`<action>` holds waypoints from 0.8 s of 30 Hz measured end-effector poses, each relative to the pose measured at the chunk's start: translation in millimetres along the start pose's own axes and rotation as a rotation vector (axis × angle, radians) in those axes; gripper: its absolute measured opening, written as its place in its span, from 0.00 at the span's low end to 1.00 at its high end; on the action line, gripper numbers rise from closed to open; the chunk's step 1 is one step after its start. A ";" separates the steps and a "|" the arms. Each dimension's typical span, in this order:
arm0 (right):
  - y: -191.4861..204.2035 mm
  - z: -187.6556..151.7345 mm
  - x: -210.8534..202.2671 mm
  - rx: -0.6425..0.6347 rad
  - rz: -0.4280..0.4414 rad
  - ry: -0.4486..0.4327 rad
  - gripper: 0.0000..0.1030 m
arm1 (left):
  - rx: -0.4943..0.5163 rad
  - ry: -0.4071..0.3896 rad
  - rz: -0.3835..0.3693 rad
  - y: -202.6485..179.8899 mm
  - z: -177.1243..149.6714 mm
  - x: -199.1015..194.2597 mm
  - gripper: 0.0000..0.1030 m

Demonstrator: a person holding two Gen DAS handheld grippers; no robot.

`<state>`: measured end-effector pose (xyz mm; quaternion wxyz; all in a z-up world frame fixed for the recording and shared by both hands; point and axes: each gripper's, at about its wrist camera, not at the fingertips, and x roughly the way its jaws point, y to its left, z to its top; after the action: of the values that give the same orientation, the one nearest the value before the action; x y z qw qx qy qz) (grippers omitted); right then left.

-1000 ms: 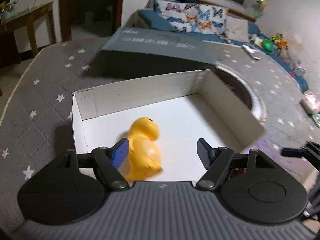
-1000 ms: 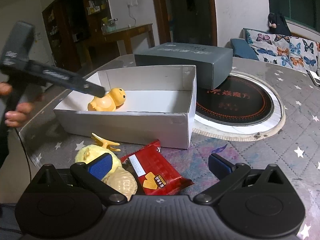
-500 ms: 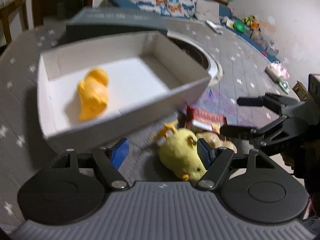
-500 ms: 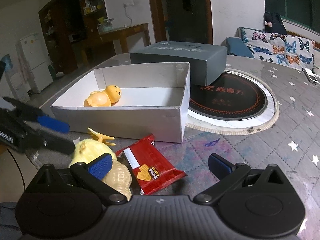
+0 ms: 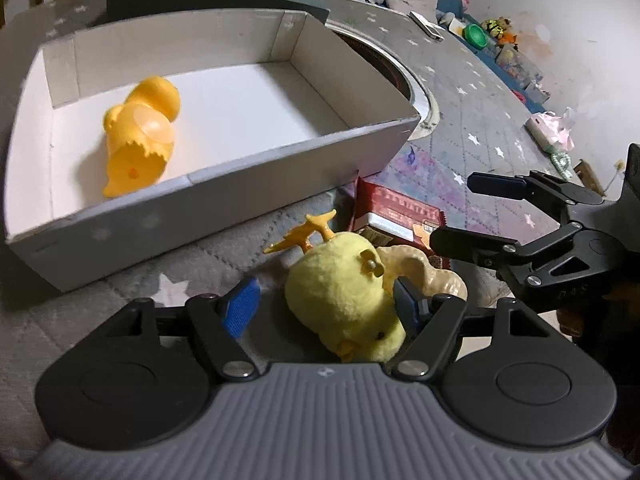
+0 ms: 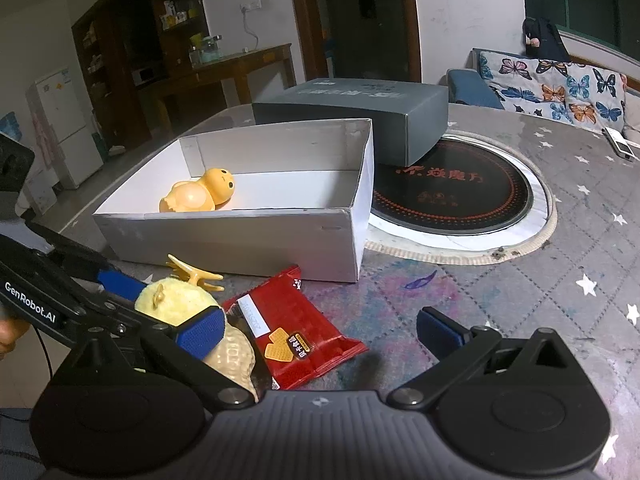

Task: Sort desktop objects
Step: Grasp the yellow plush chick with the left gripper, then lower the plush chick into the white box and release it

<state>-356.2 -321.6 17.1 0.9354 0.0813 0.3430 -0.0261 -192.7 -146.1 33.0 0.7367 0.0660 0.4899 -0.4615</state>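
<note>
Your left hand-held gripper (image 5: 324,306) gapes wide around the yellow plush chick (image 5: 344,294), gripping nothing; your right hand-held gripper (image 6: 320,330), also wide open and empty, hangs over the red snack packet (image 6: 294,326).

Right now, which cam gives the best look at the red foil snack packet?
Right wrist: the red foil snack packet lies nearly whole on the grey tablecloth, label visible. In the left wrist view, the packet shows only its top part behind the yellow plush chick.
</note>
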 end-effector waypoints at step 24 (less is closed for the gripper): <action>1.3 2.5 1.3 0.004 -0.003 -0.006 1.00 | 0.061 -0.117 -0.056 -2.8 10.3 -50.1 0.50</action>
<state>-353.4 -320.7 18.4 0.9363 0.0829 0.3402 -0.0284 -192.7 -122.5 78.5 0.7483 0.0476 0.4336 -0.4998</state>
